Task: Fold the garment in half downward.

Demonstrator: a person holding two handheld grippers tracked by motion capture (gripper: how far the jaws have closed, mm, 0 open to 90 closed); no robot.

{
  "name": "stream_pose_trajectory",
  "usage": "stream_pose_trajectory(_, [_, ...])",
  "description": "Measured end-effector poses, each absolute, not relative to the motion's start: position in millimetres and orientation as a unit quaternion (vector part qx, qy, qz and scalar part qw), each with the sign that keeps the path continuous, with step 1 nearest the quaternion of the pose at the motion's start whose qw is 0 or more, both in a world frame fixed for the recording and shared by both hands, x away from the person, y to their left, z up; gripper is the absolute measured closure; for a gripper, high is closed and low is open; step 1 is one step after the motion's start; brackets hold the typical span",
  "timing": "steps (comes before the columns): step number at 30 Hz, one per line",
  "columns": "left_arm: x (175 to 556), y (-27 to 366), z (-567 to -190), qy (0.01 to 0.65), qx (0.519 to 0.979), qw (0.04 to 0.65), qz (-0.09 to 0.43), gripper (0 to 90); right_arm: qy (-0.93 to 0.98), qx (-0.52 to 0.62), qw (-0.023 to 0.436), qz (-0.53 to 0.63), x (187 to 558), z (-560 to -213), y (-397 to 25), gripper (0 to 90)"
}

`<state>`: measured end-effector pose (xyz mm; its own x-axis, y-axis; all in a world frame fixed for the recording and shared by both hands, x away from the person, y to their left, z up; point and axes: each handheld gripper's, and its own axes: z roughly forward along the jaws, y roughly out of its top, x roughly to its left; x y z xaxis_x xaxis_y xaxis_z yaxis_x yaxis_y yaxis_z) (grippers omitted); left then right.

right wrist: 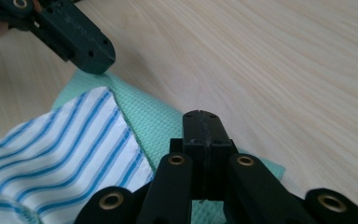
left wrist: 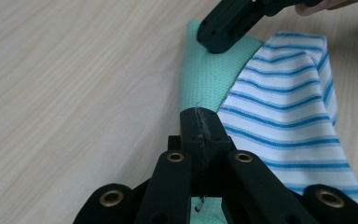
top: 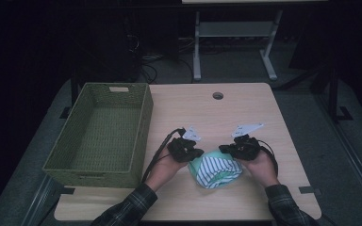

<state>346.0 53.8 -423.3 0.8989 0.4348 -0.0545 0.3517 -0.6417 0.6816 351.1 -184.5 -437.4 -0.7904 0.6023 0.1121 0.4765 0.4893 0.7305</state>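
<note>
Both the left claw (top: pixel 192 151) and the right claw (top: pixel 227 149) were clamped on the cloth's (top: pixel 215 170) green edge, folding unfinished, basket (top: pixel 101 132) left of them unfilled.

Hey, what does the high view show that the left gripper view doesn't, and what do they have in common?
The high view alone has the green woven basket left of the cloth, the round hole in the table, and the person's sleeves. The left gripper view alone gives the close-up: the left gripper with its jaws shut on the cloth's mint edge, where the waffle weave can be seen. Both share the striped cloth, the wooden table and the right gripper.
</note>
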Motion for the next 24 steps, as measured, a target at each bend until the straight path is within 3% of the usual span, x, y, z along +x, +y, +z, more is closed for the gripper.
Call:
stream_pose_trajectory(15, [361.5, 48.0, -453.0, 0.229, 0.927, 0.291, 0.065, 89.7, 0.868, 0.333, 0.059, 0.363, 365.8, -464.3, -179.6, 89.9])
stream_pose_trajectory(24, [363.5, 51.6, -453.7, 0.232, 0.926, 0.29, 0.064, 89.8, 0.866, 0.337, 0.067, 0.363, 364.3, -465.8, -187.6, 90.0])
